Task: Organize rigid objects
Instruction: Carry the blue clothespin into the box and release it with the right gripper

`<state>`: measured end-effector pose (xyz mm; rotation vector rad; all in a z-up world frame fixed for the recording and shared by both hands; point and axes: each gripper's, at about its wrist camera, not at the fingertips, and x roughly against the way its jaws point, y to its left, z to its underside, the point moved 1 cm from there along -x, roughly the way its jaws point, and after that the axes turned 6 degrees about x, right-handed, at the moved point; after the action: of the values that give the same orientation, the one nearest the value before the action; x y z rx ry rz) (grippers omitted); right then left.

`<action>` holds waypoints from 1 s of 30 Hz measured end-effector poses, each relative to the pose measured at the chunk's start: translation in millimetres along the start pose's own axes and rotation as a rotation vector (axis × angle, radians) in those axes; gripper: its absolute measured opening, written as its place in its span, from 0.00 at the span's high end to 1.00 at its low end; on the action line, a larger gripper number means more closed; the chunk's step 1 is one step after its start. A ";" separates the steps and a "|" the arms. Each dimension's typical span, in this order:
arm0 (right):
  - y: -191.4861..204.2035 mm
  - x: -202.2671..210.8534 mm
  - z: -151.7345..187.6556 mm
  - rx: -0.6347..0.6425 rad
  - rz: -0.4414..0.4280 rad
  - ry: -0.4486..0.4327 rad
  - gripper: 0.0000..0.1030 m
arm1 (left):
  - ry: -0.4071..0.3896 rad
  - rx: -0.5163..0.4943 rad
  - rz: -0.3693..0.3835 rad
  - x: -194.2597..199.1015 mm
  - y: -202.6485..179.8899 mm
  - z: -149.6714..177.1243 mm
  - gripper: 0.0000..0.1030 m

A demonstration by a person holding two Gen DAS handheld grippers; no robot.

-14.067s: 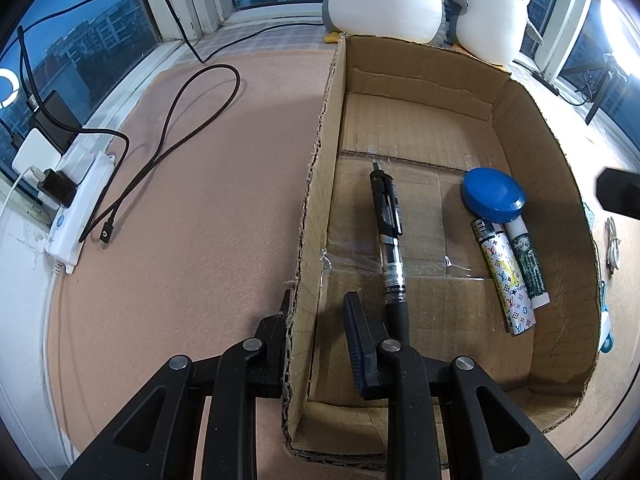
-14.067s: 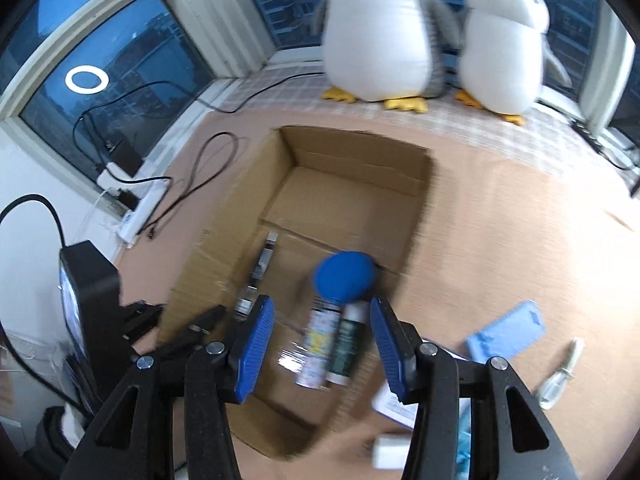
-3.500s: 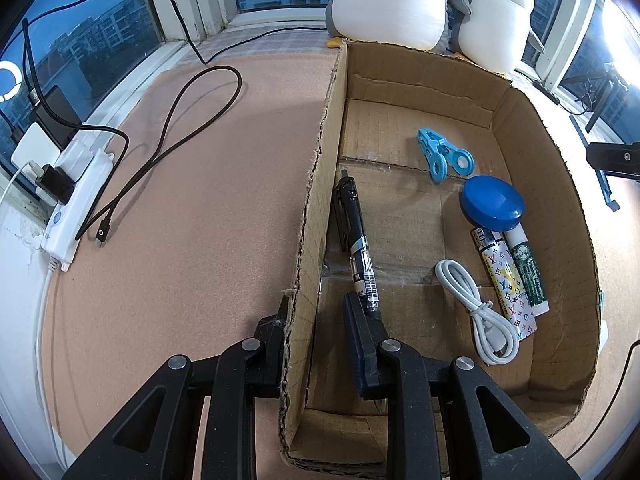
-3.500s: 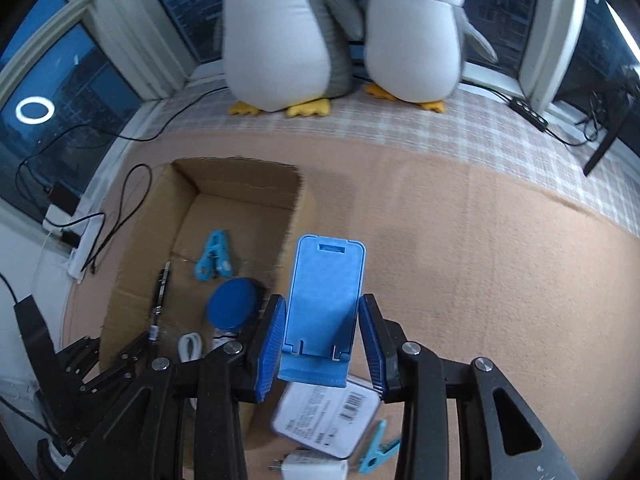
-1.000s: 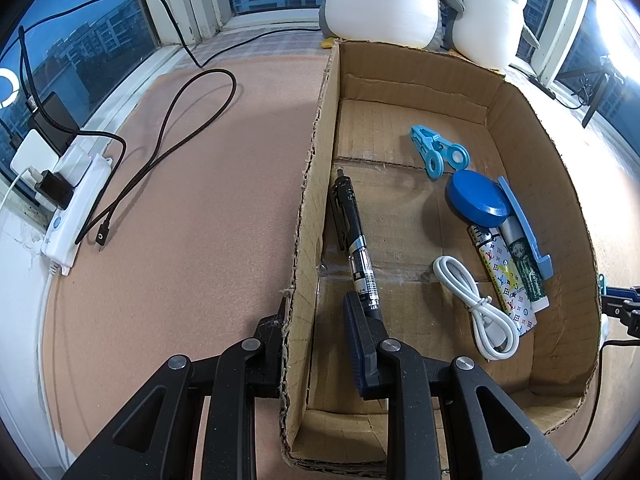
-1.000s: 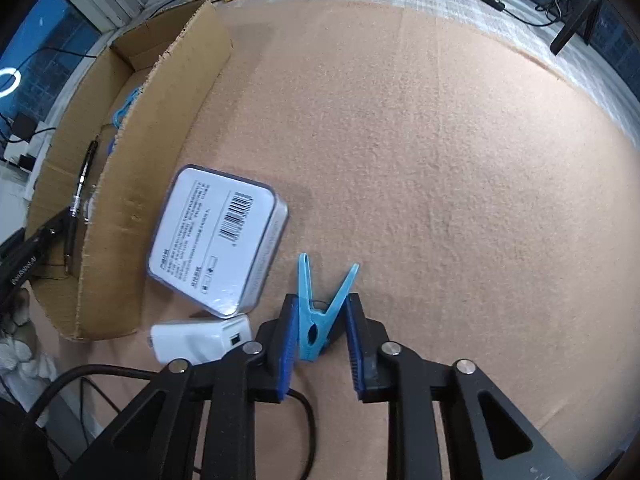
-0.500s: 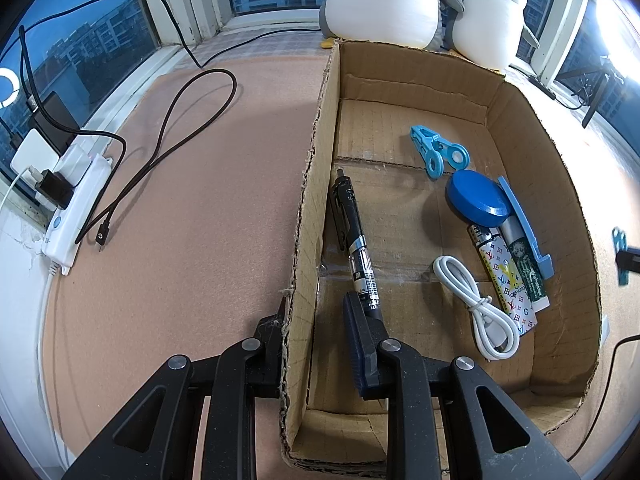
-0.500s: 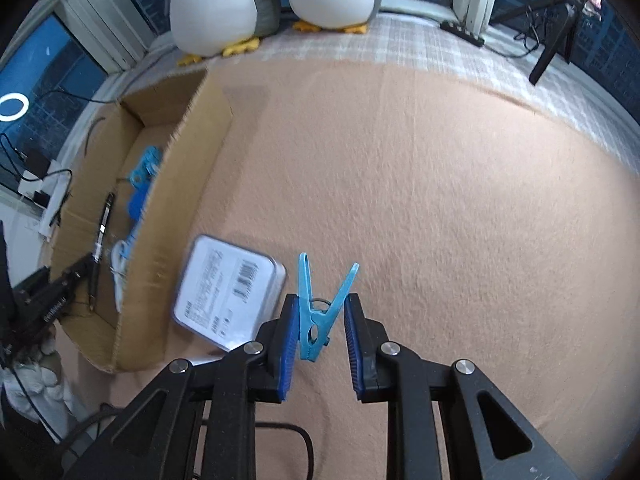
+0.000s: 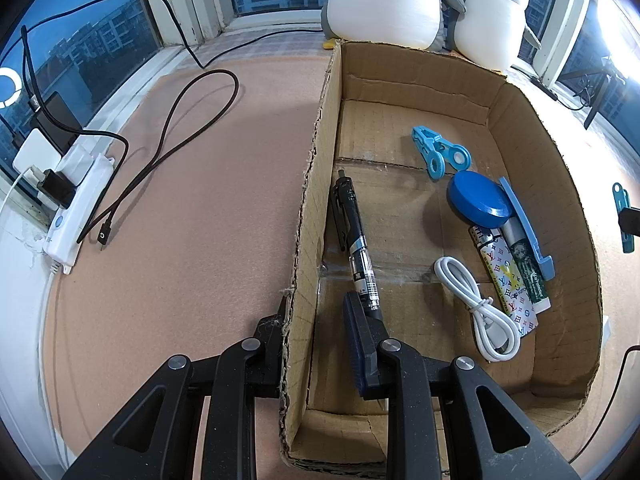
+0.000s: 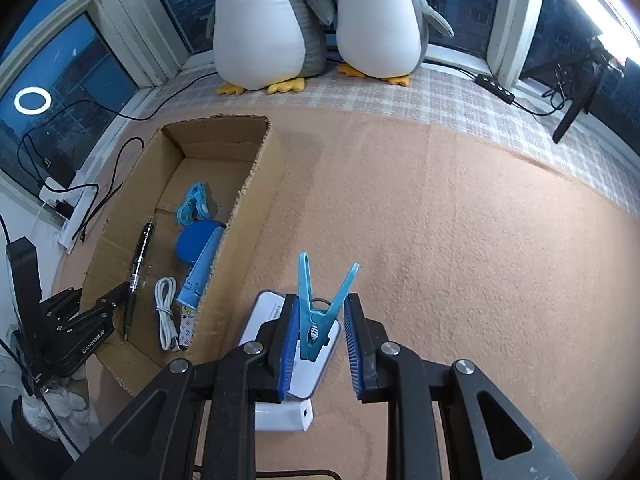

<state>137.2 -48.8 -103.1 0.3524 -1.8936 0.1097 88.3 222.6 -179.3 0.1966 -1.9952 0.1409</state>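
- Right wrist view: your right claw (image 10: 320, 336) is clamped on the teal clothespin (image 10: 318, 308), held aloft over the white case (image 10: 310, 372), outside the cardboard box (image 10: 240, 248).
- Left claw (image 9: 316, 332) is pinched together on the box's near wall, steadying it.
- Risk: the pin's legs splay beyond the pads, so it could twist out on the way over.
- Risk: come in low and the pin catches the box rim.
- Risk: dropped short, it lands on the desk (image 10: 440, 240).
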 end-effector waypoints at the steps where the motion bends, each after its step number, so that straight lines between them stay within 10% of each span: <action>1: 1.5 -0.1 -0.6 0.002 -0.002 -0.002 0.81 | 0.000 -0.001 -0.001 0.1 -0.1 0.0 0.76; 30: 77.5 -25.4 -66.5 0.140 -0.085 -0.059 0.80 | 0.000 0.000 -0.001 0.2 -0.7 0.2 0.76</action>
<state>182.3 46.0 -96.3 0.5353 -1.9317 0.1769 88.2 221.9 -179.2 0.1975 -1.9953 0.1399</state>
